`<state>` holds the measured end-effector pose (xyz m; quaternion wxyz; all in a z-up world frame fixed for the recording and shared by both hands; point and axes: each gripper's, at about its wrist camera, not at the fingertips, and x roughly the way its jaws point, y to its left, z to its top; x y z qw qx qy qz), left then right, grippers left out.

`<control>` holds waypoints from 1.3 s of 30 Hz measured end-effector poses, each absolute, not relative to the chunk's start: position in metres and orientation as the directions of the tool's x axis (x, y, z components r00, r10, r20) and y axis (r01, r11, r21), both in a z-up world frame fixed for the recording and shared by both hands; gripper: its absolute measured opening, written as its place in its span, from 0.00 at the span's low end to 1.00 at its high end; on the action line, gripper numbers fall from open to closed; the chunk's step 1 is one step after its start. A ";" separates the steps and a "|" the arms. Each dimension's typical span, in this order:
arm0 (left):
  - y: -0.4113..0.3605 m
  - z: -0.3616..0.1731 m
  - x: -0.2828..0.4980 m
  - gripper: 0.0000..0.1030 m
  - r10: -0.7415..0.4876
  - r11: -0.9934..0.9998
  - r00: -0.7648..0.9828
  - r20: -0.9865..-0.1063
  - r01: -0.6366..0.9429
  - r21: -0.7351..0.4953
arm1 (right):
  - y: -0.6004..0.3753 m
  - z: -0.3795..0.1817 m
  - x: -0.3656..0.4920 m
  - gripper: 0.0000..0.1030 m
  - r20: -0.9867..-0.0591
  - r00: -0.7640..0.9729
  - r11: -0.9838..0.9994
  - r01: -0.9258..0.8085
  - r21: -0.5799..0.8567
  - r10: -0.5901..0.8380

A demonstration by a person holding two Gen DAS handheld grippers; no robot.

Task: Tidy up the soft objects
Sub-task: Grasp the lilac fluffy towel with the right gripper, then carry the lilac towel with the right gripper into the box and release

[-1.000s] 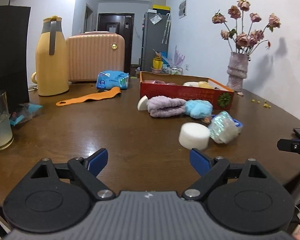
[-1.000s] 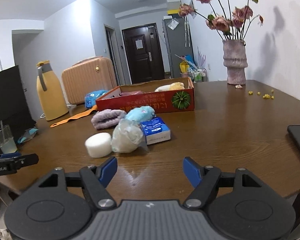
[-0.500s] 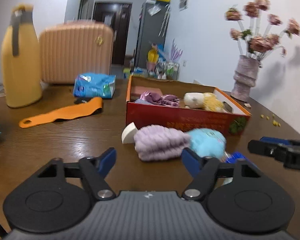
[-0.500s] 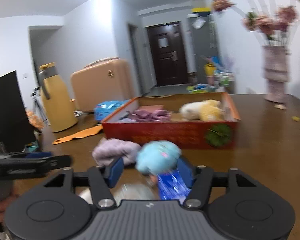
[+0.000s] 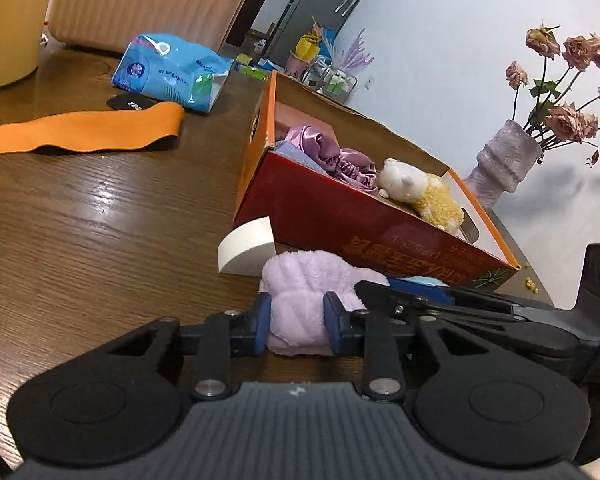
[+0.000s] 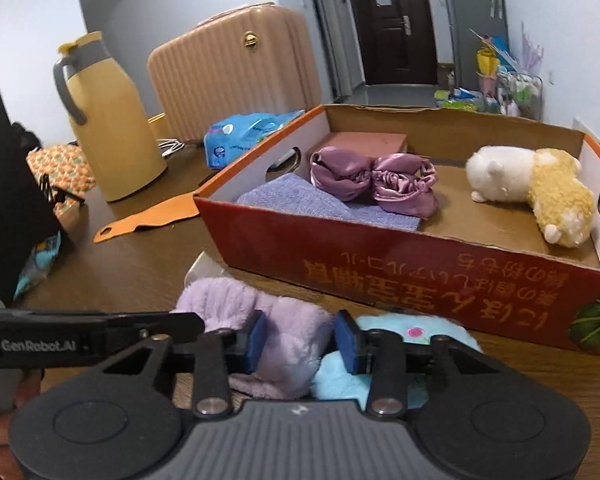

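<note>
Count at that frame: two handheld grippers, left gripper point(image 5: 296, 322) and right gripper point(image 6: 300, 340). One red cardboard box point(image 6: 400, 256), and in it there were one white-and-yellow plush toy point(image 6: 532, 188), one purple satin cloth point(image 6: 374, 182), one lavender towel point(image 6: 320, 202) and one pink block point(image 6: 366, 142). On the wooden table point(image 5: 80, 220) outside the box: one fluffy lilac roll point(image 5: 300, 280), one light blue plush point(image 6: 416, 330), one white wedge sponge point(image 5: 246, 246), one orange strap point(image 5: 80, 130), one blue tissue pack point(image 5: 172, 72). Also one yellow thermos jug point(image 6: 108, 120), one peach suitcase point(image 6: 236, 64), one vase point(image 5: 504, 160) with dried roses.
</note>
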<state>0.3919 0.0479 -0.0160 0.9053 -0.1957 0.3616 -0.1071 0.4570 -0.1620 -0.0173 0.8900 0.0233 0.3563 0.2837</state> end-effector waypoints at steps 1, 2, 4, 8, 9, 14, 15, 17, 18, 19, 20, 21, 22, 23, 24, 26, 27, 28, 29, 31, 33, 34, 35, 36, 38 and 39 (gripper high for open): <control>0.047 -0.015 0.392 0.24 -0.334 0.901 0.717 -0.612 0.052 -0.430 | -0.163 -0.018 0.456 0.14 -0.616 0.580 0.831 -0.497 0.251 0.533; 0.047 -0.012 0.390 0.22 -0.331 0.902 0.719 -0.611 0.051 -0.429 | -0.163 -0.016 0.454 0.13 -0.602 0.586 0.826 -0.503 0.256 0.543; 0.044 -0.002 0.381 0.21 -0.341 0.899 0.736 -0.585 0.073 -0.432 | -0.160 -0.007 0.445 0.12 -0.571 0.626 0.831 -0.517 0.206 0.531; 0.038 0.035 0.349 0.21 -0.351 0.899 0.786 -0.509 0.130 -0.418 | -0.166 0.027 0.415 0.12 -0.484 0.697 0.834 -0.533 0.144 0.529; 0.036 0.043 0.339 0.21 -0.354 0.899 0.795 -0.492 0.143 -0.414 | -0.169 0.035 0.406 0.12 -0.468 0.707 0.834 -0.534 0.139 0.531; 0.019 0.067 0.282 0.21 -0.404 0.885 0.801 -0.442 0.219 -0.411 | -0.189 0.063 0.335 0.13 -0.391 0.765 0.849 -0.520 0.093 0.512; 0.013 0.067 0.272 0.21 -0.412 0.884 0.795 -0.446 0.230 -0.407 | -0.195 0.063 0.319 0.13 -0.385 0.771 0.853 -0.513 0.097 0.507; 0.001 0.061 0.250 0.21 -0.428 0.884 0.775 -0.465 0.250 -0.396 | -0.209 0.060 0.292 0.13 -0.382 0.778 0.860 -0.497 0.112 0.499; -0.006 0.056 0.239 0.21 -0.433 0.884 0.763 -0.480 0.256 -0.390 | -0.217 0.055 0.277 0.13 -0.386 0.778 0.864 -0.488 0.128 0.496; -0.011 0.052 0.229 0.21 -0.442 0.882 0.749 -0.493 0.262 -0.392 | -0.224 0.050 0.266 0.13 -0.392 0.775 0.866 -0.479 0.146 0.495; -0.016 0.047 0.219 0.21 -0.450 0.880 0.738 -0.503 0.268 -0.393 | -0.231 0.045 0.255 0.13 -0.400 0.772 0.868 -0.465 0.174 0.494; -0.021 0.041 0.210 0.21 -0.455 0.879 0.727 -0.515 0.273 -0.390 | -0.238 0.038 0.243 0.13 -0.410 0.769 0.871 -0.447 0.203 0.490; -0.027 0.034 0.199 0.21 -0.460 0.879 0.715 -0.526 0.282 -0.385 | -0.245 0.030 0.231 0.13 -0.425 0.764 0.875 -0.430 0.224 0.485; -0.031 0.029 0.191 0.21 -0.463 0.879 0.706 -0.536 0.288 -0.380 | -0.249 0.025 0.220 0.13 -0.436 0.762 0.878 -0.418 0.235 0.479; -0.035 0.023 0.185 0.21 -0.464 0.880 0.697 -0.547 0.290 -0.376 | -0.252 0.017 0.210 0.13 -0.453 0.756 0.881 -0.405 0.245 0.473; -0.039 0.012 0.174 0.21 -0.463 0.883 0.676 -0.574 0.289 -0.371 | -0.255 0.002 0.197 0.13 -0.486 0.742 0.887 -0.388 0.250 0.461; -0.040 0.006 0.171 0.22 -0.460 0.885 0.664 -0.590 0.288 -0.366 | -0.256 -0.004 0.193 0.13 -0.502 0.734 0.889 -0.379 0.257 0.458; -0.042 0.002 0.167 0.22 -0.458 0.887 0.651 -0.605 0.290 -0.359 | -0.256 -0.010 0.187 0.13 -0.515 0.727 0.891 -0.372 0.262 0.455; -0.043 -0.001 0.165 0.24 -0.448 0.893 0.647 -0.616 0.288 -0.347 | -0.256 -0.014 0.182 0.13 -0.518 0.727 0.892 -0.369 0.260 0.451; -0.044 -0.003 0.160 0.28 -0.439 0.897 0.651 -0.619 0.287 -0.335 | -0.256 -0.019 0.175 0.13 -0.519 0.728 0.894 -0.368 0.257 0.448; -0.043 -0.002 0.159 0.34 -0.445 0.894 0.654 -0.611 0.291 -0.340 | -0.255 -0.021 0.172 0.13 -0.518 0.731 0.896 -0.362 0.259 0.445; -0.043 -0.001 0.158 0.35 -0.446 0.894 0.655 -0.610 0.292 -0.339 | -0.255 -0.021 0.172 0.13 -0.518 0.731 0.896 -0.360 0.261 0.445; -0.043 -0.001 0.159 0.35 -0.442 0.896 0.657 -0.611 0.288 -0.338 | -0.253 -0.021 0.172 0.13 -0.517 0.732 0.896 -0.360 0.259 0.444; -0.043 -0.002 0.160 0.35 -0.439 0.897 0.658 -0.612 0.283 -0.339 | -0.253 -0.022 0.171 0.13 -0.517 0.733 0.897 -0.360 0.256 0.442; -0.041 -0.005 0.163 0.35 -0.439 0.896 0.653 -0.617 0.271 -0.351 | -0.253 -0.023 0.170 0.13 -0.520 0.733 0.898 -0.360 0.252 0.439; -0.041 -0.006 0.165 0.35 -0.440 0.895 0.651 -0.619 0.265 -0.358 | -0.253 -0.023 0.171 0.13 -0.522 0.731 0.898 -0.359 0.253 0.439</control>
